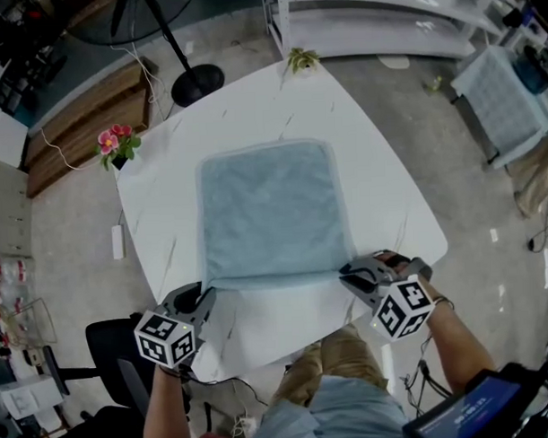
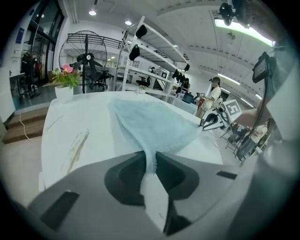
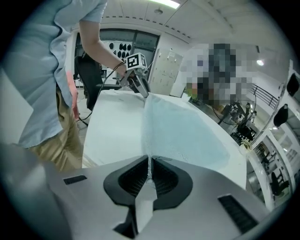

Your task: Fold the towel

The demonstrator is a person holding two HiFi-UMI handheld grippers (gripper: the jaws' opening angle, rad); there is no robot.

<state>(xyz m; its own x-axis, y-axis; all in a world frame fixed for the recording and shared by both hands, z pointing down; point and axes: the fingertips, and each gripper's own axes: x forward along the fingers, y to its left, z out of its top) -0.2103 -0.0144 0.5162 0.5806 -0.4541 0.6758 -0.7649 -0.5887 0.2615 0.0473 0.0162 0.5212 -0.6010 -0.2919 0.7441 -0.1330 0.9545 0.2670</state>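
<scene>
Fluffy pale-blue towel [image 1: 269, 214] on marbled white worktop [image 1: 380, 165]; left gripper [image 1: 207, 293], right gripper [image 1: 349, 274] jaws pinch near corners; pink flowers [image 1: 117, 144] aside.

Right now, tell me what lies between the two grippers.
In the head view, the near edge of the towel spans from the left gripper to the right gripper, each clamped on a corner. Just below it, the table is bare.

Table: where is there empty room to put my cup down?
Bare table lies right of the towel, and left of it, beside the pink flowers. The near edge is crowded: left gripper and right gripper pinch the towel's corners.
</scene>
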